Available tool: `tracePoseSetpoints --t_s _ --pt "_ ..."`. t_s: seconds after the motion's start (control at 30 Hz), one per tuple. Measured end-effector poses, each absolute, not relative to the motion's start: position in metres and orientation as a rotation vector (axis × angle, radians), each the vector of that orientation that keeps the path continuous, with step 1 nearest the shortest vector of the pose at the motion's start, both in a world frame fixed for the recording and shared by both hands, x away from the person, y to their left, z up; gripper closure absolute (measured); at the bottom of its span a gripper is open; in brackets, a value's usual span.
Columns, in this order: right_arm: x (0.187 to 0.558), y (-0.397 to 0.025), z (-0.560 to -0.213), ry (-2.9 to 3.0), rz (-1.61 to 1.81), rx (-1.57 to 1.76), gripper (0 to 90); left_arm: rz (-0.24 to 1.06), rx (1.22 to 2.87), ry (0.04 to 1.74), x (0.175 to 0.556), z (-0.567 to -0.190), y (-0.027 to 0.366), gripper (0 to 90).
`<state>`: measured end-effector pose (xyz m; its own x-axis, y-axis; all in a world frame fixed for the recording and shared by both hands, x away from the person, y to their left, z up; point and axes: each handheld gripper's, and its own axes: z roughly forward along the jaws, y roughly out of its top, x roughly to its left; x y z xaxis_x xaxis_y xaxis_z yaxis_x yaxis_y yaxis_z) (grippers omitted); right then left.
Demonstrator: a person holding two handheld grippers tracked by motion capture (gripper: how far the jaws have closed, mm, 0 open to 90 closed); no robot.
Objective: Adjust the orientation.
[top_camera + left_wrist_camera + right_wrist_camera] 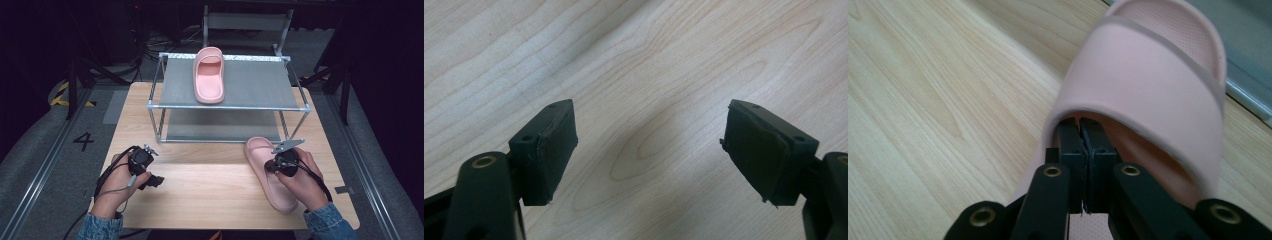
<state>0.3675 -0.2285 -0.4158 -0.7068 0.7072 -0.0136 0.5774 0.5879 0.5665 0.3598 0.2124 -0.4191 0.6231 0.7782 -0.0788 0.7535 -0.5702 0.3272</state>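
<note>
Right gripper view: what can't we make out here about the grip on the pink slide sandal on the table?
- Right gripper: jaws pressed together under the pink foam slide sandal's strap; the strap hides their tips, so a pinch on it cannot be confirmed.
- Same sandal, high view: the right hand covers its middle.
- Grey-shelved metal rack: its lower shelf sits in shadow.

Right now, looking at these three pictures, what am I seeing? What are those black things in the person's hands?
A person holds a hand-held claw in each hand; each carries a camera. The high view looks down on a wooden table with a metal rack. One pink slipper lies on the rack's top shelf, another slipper on the table. The left claw is open over bare wood. The right claw has its jaws pressed together, tucked under the slipper's strap; whether it pinches anything, I cannot tell.
</note>
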Motion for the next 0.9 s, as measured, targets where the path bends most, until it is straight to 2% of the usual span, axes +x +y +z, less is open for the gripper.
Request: tracePoseSetpoints --t_s 0.37,0.57,0.67,0.9 --pt "0.360 -0.208 -0.419 2.589 0.743 0.997 89.7 0.092 2.527 1.218 0.363 -0.421 0.213 22.0" --pt "0.358 -0.204 -0.421 2.583 0.730 0.987 86.9 0.086 2.529 1.215 0.364 -0.422 0.213 21.9" --pt "0.358 -0.205 -0.420 2.571 0.725 0.991 81.6 0.083 2.528 1.220 0.364 -0.423 0.213 22.0" --pt "0.358 -0.211 -0.419 2.559 0.727 1.006 79.0 0.083 2.524 1.226 0.364 -0.423 0.215 22.0"
